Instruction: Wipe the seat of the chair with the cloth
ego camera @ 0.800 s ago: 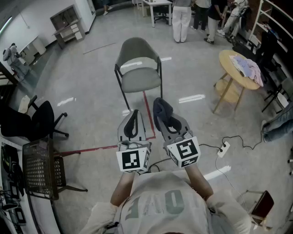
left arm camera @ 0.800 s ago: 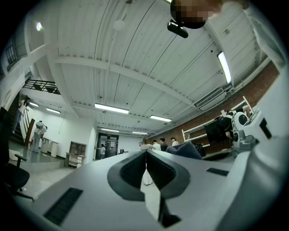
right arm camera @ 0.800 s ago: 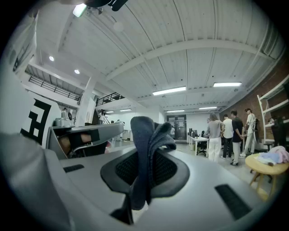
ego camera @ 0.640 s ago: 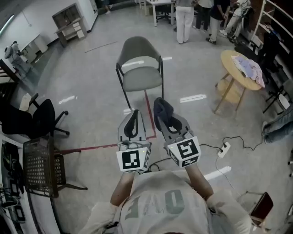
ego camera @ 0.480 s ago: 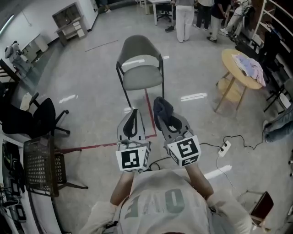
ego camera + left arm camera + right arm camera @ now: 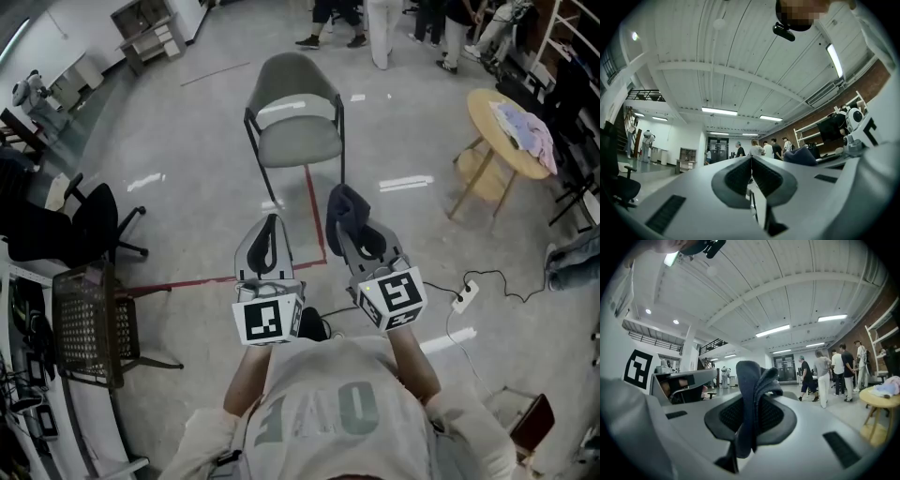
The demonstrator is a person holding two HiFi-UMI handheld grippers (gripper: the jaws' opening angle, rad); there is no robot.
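Observation:
A grey-green chair (image 6: pixel 298 117) with black legs stands on the floor ahead of me; its seat (image 6: pixel 300 141) is bare. My right gripper (image 6: pixel 347 217) is shut on a dark blue cloth (image 6: pixel 345 210) that sticks up between its jaws, also seen as the cloth (image 6: pixel 754 394) in the right gripper view. My left gripper (image 6: pixel 271 223) is shut with nothing in it; its jaws (image 6: pixel 751 161) meet at the tip. Both grippers are held side by side, short of the chair and apart from it.
A round wooden table (image 6: pixel 511 131) with cloths on it stands at the right. A black office chair (image 6: pixel 84 225) and a mesh chair (image 6: pixel 89 323) are at the left. A power strip and cable (image 6: pixel 464 295) lie on the floor at right. Several people (image 6: pixel 384 19) stand beyond the chair.
The view has shifted toward the chair, which sits a little higher and nearer the grippers. Both grippers keep their pose, and the cloth stays held.

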